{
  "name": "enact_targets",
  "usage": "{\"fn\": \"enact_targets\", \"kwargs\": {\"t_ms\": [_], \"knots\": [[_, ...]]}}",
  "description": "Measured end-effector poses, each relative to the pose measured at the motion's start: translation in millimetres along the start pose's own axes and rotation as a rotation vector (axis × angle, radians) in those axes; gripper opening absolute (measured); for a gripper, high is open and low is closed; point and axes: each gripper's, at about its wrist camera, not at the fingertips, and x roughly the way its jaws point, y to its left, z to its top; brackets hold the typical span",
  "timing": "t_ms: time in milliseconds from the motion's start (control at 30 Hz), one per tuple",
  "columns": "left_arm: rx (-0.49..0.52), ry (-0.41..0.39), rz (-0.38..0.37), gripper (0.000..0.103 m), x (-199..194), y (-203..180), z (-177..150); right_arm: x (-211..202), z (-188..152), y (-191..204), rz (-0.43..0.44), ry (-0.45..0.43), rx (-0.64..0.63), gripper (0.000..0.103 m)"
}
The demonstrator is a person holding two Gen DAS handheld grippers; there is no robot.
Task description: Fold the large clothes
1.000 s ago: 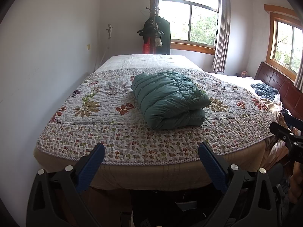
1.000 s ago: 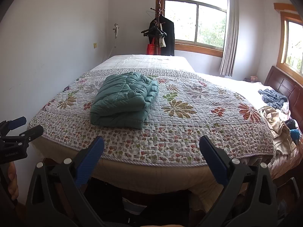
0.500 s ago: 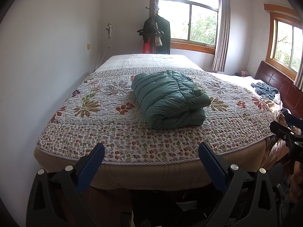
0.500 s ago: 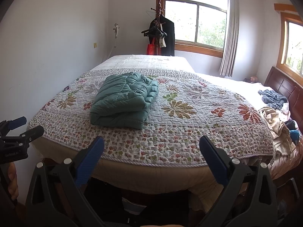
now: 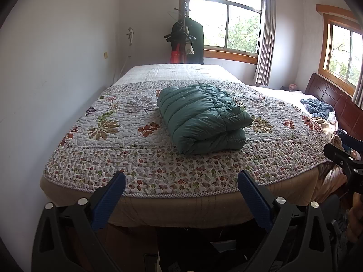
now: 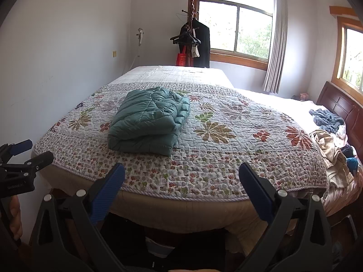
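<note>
A: Left wrist view, item one?
B: A teal quilted puffer jacket (image 5: 203, 119), folded into a thick rounded bundle, lay near the middle of a white floral quilted bedspread (image 5: 127, 156), slightly toward the foot edge. Stitched channels ran across its glossy surface.

A: The tool?
B: The left gripper (image 5: 181, 181), black plastic frame with ribbed blue finger pads (image 5: 109, 200), had its fingers spread wide, holding nothing, short of the bed edge. The right gripper (image 5: 342, 149) was cut off at the frame's right side; whether its fingers were apart could not be told there.

A: Right wrist view?
B: The same jacket (image 6: 148, 122) sat left of centre on the bedspread (image 6: 226, 165). The right gripper (image 6: 181, 179) also had its blue fingers spread and empty. The left gripper (image 6: 27, 153) showed two parted tips at the left edge. A crumpled pile of beige and blue cloth (image 6: 333, 145) lay at the right, partly hidden by the bed's curve.
</note>
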Motion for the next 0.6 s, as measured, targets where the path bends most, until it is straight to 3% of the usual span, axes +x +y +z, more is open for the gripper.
{"fn": "enact_targets", "kwargs": {"t_ms": [600], "knots": [[0.001, 0.003, 0.001, 0.099, 1.8, 0.5, -0.7, -0.7, 0.7, 0.3, -0.002, 0.0, 0.001, 0.1]]}}
